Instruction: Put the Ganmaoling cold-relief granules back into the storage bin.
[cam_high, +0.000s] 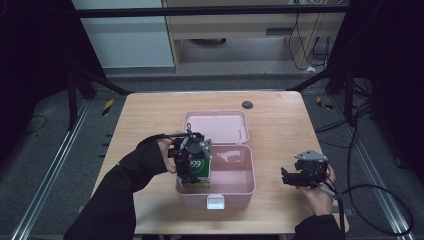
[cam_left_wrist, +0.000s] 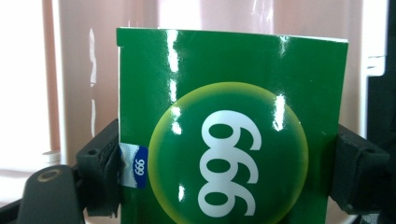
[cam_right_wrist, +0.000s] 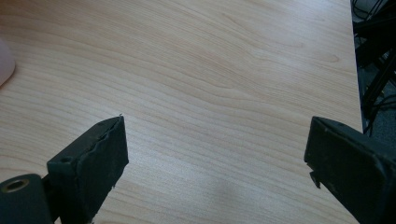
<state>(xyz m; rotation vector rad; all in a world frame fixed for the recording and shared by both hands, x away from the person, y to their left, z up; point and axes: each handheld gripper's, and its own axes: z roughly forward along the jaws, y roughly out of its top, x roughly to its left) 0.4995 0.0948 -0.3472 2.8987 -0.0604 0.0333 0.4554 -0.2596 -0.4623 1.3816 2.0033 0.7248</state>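
A green carton (cam_high: 198, 171) printed with "999" in a yellow-green circle is held upright at the left end of an open pink box (cam_high: 235, 190), low inside it. My left gripper (cam_high: 190, 162) is shut on the carton (cam_left_wrist: 229, 135), one black pad (cam_left_wrist: 100, 172) on each side. Whether the carton touches the box floor is hidden. My right gripper (cam_high: 287, 177) hovers open over bare wood to the right of the box, jaws wide apart with nothing between the fingertips (cam_right_wrist: 88, 168).
The box's pink lid (cam_high: 216, 127) lies flat behind it, and a white latch (cam_high: 216, 202) sits at its front. A small dark disc (cam_high: 247, 104) is near the table's (cam_high: 145, 120) far edge. A corner of the pink box (cam_right_wrist: 5, 60) shows at left.
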